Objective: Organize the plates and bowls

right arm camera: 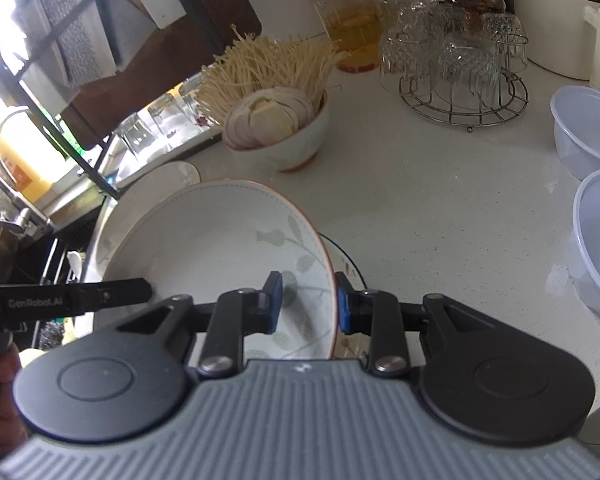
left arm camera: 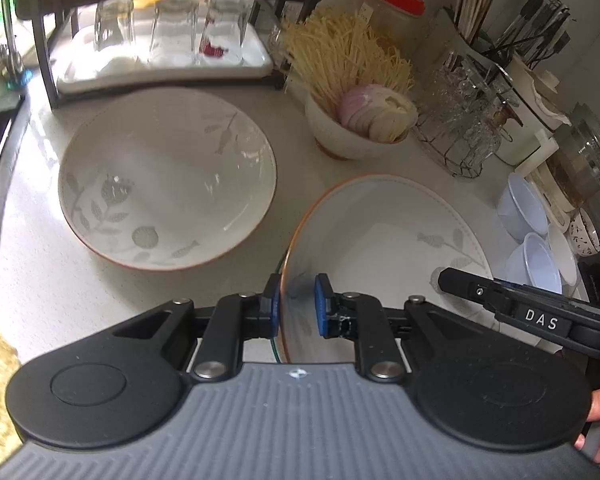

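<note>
- White floral bowl [left arm camera: 384, 232]: your left gripper [left arm camera: 296, 304] and right gripper [right arm camera: 308, 304] each grasp its rim.
- Second floral bowl [left arm camera: 168, 184] rests far left on the counter [left arm camera: 40, 272].

My left gripper [left arm camera: 296, 304] and right gripper [right arm camera: 309, 300] straddle opposite rims of one deep plate [left arm camera: 384, 220]. Left of it on the counter [left arm camera: 40, 280] sits a second deep plate [left arm camera: 168, 184]. Behind stands a bowl of mushrooms [left arm camera: 356, 128]; plastic bowls [right arm camera: 592, 168] lie right.
</note>
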{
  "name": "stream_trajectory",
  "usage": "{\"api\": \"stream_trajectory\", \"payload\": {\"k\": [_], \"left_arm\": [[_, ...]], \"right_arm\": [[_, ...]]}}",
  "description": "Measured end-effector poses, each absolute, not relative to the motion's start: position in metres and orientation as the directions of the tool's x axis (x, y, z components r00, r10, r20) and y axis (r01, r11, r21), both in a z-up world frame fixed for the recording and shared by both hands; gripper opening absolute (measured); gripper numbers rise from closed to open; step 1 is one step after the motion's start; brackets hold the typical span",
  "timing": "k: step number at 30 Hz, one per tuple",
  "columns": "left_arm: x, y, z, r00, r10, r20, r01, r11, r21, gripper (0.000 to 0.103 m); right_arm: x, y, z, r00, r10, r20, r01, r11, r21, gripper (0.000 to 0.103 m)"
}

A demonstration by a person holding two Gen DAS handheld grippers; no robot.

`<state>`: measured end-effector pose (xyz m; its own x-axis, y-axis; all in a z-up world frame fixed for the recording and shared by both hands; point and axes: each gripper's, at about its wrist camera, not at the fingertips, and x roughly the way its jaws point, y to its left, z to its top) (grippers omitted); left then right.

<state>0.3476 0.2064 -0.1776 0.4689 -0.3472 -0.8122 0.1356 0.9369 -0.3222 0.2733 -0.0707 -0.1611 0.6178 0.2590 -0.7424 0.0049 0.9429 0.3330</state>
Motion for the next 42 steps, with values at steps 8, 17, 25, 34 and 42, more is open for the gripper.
{"api": "stream_trajectory", "payload": {"k": [8, 17, 25, 34, 42], "left_arm": [[0.349, 0.197, -0.194, 0.436, -0.327, -0.838, 0.104, 0.944, -0.314, 0.022], [0.349, 0.198, -0.191, 0.448, -0.306, -0.84, 0.051, 0.947, -0.317, 0.022], [0.344, 0.204, -0.18, 0.483, -0.281, -0.829, -0.004, 0.946, -0.323, 0.028], [0.333, 0.183, -0.143, 0.542, -0.257, -0.8, 0.037, 0.959, -0.283, 0.028], [0.311, 0.17, -0.097, 0.618, -0.229, -0.752, 0.029, 0.963, -0.269, 0.028]], "right_arm": [[0.277, -0.072, -0.17, 0.594, 0.25, -0.765, -0.02, 0.955, 0.296, 0.03], [0.281, -0.077, -0.173, 0.575, 0.281, -0.768, -0.013, 0.942, 0.335, 0.03], [0.278, -0.084, -0.156, 0.634, 0.277, -0.722, -0.018, 0.939, 0.345, 0.031], [0.274, -0.088, -0.125, 0.682, 0.285, -0.674, -0.073, 0.943, 0.325, 0.031], [0.259, -0.096, -0.086, 0.718, 0.311, -0.623, -0.135, 0.94, 0.314, 0.031]]}}
